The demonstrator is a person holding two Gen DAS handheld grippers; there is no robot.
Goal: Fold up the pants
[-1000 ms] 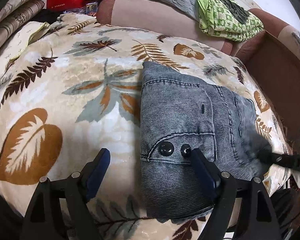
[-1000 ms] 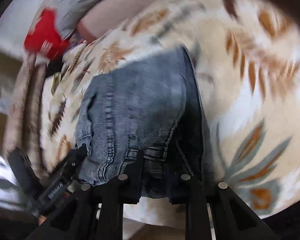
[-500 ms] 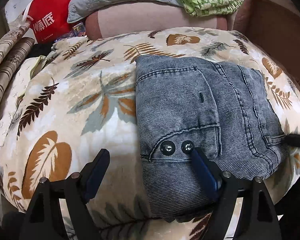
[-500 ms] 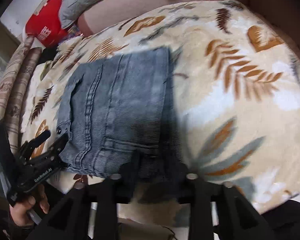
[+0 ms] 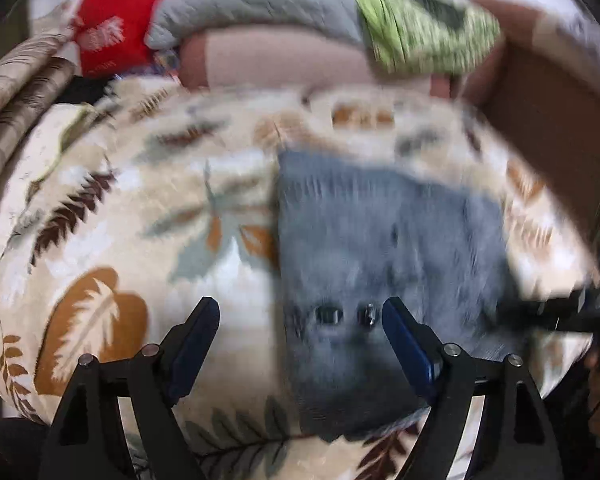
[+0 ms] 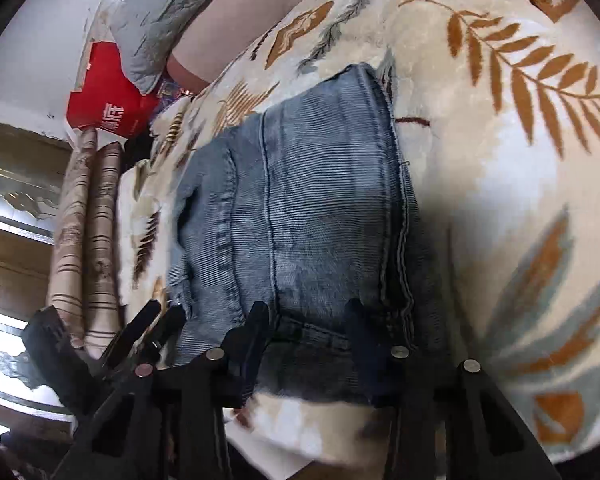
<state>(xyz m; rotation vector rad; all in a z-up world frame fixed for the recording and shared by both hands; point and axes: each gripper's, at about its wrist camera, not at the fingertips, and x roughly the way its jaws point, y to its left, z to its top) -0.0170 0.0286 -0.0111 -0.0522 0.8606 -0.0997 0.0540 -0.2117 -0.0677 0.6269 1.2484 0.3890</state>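
Note:
The grey-blue denim pants [image 5: 380, 260] lie folded into a thick rectangle on a leaf-patterned blanket [image 5: 112, 248]. My left gripper [image 5: 300, 312] is open and wide, hovering over the pants' near left edge by two dark buttons [image 5: 328, 314], with nothing gripped. In the right wrist view the pants [image 6: 312, 208] stretch away from my right gripper [image 6: 308, 316]. Its jaws are opening, and the near hem lies flat between the fingers with no pad pressing on it. Each gripper shows in the other's view: the right gripper [image 5: 560, 312] and the left gripper [image 6: 148, 320].
Behind the blanket are a pink-brown sofa back [image 5: 280, 64], a grey quilted pillow [image 5: 252, 4], a green patterned cloth [image 5: 420, 28] and a red bag [image 5: 108, 36]. Rolled patterned fabric [image 6: 84, 220] lies along the left side. A brown sofa arm [image 5: 548, 128] bounds the right.
The right gripper's jaws have parted and let go of the pants' near hem, and it has sunk closer to the blanket. The left gripper has lifted a little and stays open.

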